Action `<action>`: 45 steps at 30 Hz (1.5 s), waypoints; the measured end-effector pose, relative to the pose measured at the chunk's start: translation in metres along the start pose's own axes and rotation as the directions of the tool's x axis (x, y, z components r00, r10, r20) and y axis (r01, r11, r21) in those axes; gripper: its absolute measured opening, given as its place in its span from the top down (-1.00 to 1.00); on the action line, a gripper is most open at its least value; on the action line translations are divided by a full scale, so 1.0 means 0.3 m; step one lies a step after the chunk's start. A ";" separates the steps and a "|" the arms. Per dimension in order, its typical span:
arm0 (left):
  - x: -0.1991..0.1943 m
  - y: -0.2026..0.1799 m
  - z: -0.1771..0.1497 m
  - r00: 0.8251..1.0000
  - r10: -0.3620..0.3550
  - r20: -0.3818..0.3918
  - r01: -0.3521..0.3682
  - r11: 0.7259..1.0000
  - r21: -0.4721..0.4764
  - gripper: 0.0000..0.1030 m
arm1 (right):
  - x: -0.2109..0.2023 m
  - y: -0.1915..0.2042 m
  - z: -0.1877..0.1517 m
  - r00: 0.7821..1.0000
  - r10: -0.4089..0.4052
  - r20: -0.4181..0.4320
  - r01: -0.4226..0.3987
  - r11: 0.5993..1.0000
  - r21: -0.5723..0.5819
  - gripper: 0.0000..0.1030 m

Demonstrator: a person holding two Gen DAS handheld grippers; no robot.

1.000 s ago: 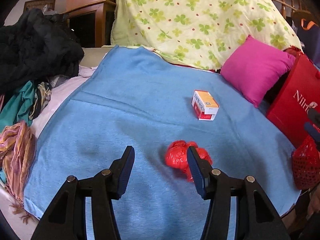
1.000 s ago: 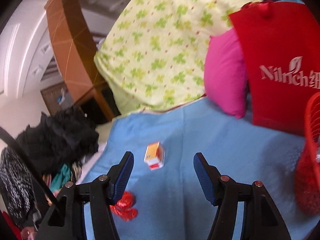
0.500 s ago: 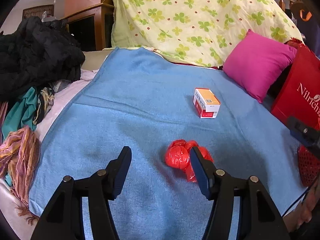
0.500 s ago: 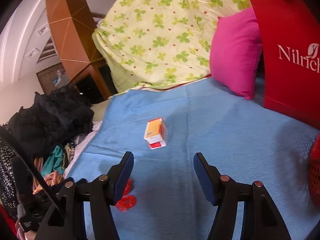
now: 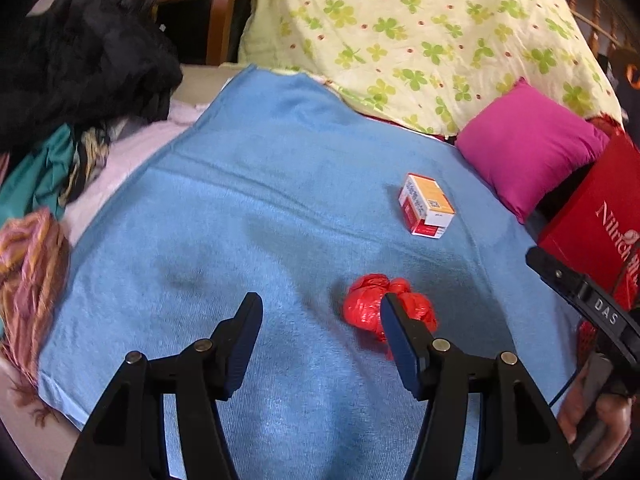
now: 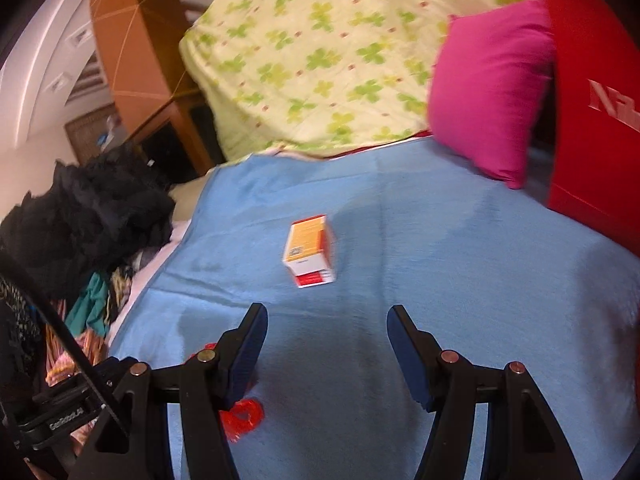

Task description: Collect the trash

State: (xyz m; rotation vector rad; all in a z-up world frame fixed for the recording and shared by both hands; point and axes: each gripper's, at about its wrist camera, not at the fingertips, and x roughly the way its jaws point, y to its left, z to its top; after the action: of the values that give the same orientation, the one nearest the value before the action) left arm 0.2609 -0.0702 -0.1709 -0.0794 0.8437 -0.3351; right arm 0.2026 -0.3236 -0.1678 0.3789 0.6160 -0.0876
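Left wrist view: left gripper (image 5: pixel 322 318), jaws parted with nothing between them and lately widened, hangs over the blanket (image 5: pixel 240 200). Wad (image 5: pixel 386 310) of red plastic, trash, lies loose at its 1 o'clock, partly behind the right-hand pad; likely this gripper's target. Box (image 5: pixel 426 210), orange and white, lies flat further off toward 1 o'clock.

Right wrist view: right gripper (image 6: pixel 326 330), jaws parted, empty, points at the box (image 6: pixel 310 252) at 12 o'clock, apparently lined up to straddle it. Wad (image 6: pixel 242 420) at 7 o'clock. Red bag (image 6: pixel 600 100) at 2 o'clock, perhaps for collecting.
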 end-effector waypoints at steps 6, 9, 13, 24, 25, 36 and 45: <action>0.023 0.032 0.011 1.000 0.008 -0.022 -0.009 0.999 -0.048 -0.20 | 0.144 0.086 0.095 0.998 0.000 -0.057 -0.005 0.995 -0.100 -0.38; 0.028 0.031 0.011 1.000 0.004 -0.026 -0.005 0.999 -0.052 -0.21 | 0.231 0.111 0.139 0.995 -0.045 -0.093 0.033 0.991 -0.131 -0.39; 0.042 0.027 0.015 0.999 -0.004 -0.039 0.002 0.999 -0.046 -0.21 | 0.379 0.106 0.188 0.981 -0.115 -0.158 0.094 0.987 -0.134 -0.48; 0.076 0.040 0.036 0.998 -0.009 -0.061 0.007 0.999 -0.047 -0.20 | 0.580 0.095 0.169 0.949 -0.177 -0.261 0.148 0.981 -0.125 0.04; 0.077 0.041 0.037 0.998 -0.012 -0.062 0.009 0.999 -0.048 -0.21 | 0.572 0.092 0.167 0.949 -0.188 -0.254 0.158 0.979 -0.131 0.05; 0.104 -0.050 0.007 0.977 -0.185 -0.106 0.183 0.983 -0.029 -0.24 | 0.179 -0.035 0.129 0.988 -0.109 -0.109 0.105 0.994 -0.041 0.06; 0.194 -0.133 -0.002 0.968 -0.202 -0.151 0.191 0.978 -0.085 -0.31 | -0.184 -0.141 -0.001 0.993 -0.111 0.028 0.110 0.993 0.031 0.06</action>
State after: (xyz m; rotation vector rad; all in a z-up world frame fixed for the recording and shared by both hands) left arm 0.2860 -0.1265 -0.2052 -0.2046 1.0086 -0.5032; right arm 0.1493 -0.3643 -0.1495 0.3707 0.6068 -0.2081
